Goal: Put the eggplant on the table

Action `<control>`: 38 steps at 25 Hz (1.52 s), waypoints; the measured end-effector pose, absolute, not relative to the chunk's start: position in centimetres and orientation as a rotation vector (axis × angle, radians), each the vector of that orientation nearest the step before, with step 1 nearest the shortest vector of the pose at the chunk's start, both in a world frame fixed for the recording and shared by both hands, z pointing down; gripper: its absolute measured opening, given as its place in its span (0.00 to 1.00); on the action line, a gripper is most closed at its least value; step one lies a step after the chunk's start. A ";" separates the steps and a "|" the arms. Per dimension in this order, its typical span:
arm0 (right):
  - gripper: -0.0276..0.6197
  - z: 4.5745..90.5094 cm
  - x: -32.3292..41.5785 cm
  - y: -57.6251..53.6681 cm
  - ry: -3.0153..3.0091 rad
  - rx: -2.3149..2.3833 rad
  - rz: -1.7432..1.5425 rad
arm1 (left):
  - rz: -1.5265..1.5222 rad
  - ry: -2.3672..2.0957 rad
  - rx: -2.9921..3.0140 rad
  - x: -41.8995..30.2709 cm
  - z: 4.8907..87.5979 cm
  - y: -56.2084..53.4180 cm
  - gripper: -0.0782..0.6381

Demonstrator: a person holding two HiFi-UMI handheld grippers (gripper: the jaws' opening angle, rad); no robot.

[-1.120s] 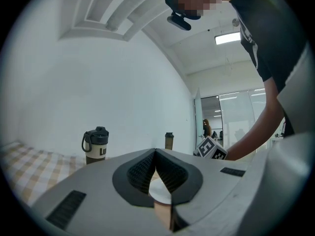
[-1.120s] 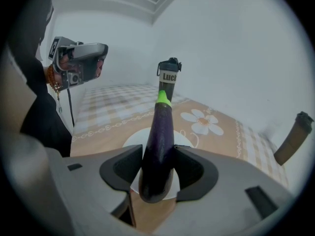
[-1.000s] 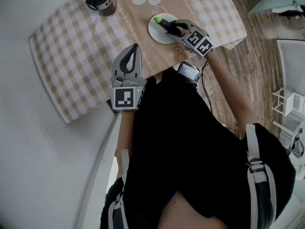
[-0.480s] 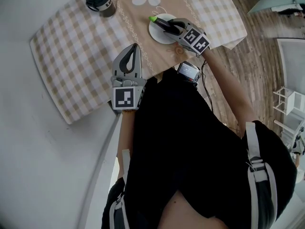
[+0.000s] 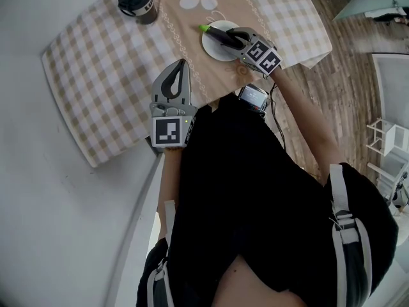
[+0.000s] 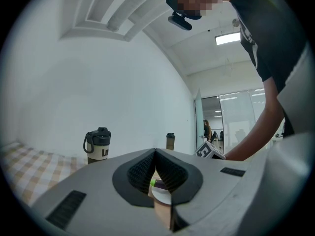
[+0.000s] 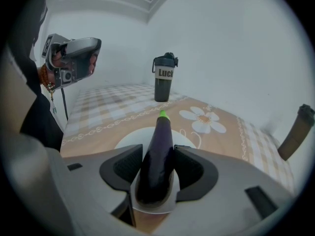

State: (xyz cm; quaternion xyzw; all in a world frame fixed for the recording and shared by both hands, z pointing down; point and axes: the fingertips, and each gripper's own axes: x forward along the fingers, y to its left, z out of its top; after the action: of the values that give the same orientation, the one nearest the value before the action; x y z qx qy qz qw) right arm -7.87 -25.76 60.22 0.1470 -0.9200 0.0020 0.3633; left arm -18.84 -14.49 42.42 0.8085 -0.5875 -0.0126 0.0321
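Observation:
The eggplant (image 5: 215,33) is dark purple with a green tip and points left, over the left rim of a white plate (image 5: 214,50). My right gripper (image 5: 229,39) is shut on its thick end. In the right gripper view the eggplant (image 7: 160,132) fills the gap of the right gripper (image 7: 157,154), its green tip pointing away above the plate (image 7: 129,137). My left gripper (image 5: 181,63) hovers at the table's near edge, jaws shut with nothing in them. In the left gripper view the left gripper (image 6: 155,152) has its pads meeting.
A dark lidded bottle (image 5: 137,0) stands at the table's far left, also seen as the bottle (image 7: 164,77). A second brown bottle (image 7: 299,127) stands at the right. The checked tablecloth (image 5: 96,75) has a beige flowered centre strip. Wooden floor (image 5: 358,75) lies right of the table.
The right gripper has carried the eggplant slightly left, so its green tip went from over the plate to just past the plate's left rim. The left gripper has stayed put.

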 end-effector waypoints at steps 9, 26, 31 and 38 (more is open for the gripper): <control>0.36 60.3 -7.8 -25.8 -2.371 0.386 0.029 | -0.050 -1.794 2.467 -18.8 42.5 -14.7 0.10; 0.37 59.6 -8.2 -25.9 -2.401 0.440 0.027 | -0.026 -1.781 2.484 -18.9 42.8 -14.9 0.10; 0.43 58.7 -8.4 -26.1 -2.427 0.461 0.038 | -0.031 -1.764 2.493 -18.8 42.8 -15.0 0.10; 0.43 56.0 -8.8 -26.3 -2.484 0.488 0.014 | -0.009 -1.754 2.515 -18.7 42.7 -15.4 0.10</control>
State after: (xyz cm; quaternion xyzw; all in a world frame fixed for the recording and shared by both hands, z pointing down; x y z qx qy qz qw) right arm -8.76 -26.25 55.99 0.1837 -0.9359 0.0051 0.3006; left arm -18.69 -15.37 42.68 0.8196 -0.5717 -0.0029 0.0374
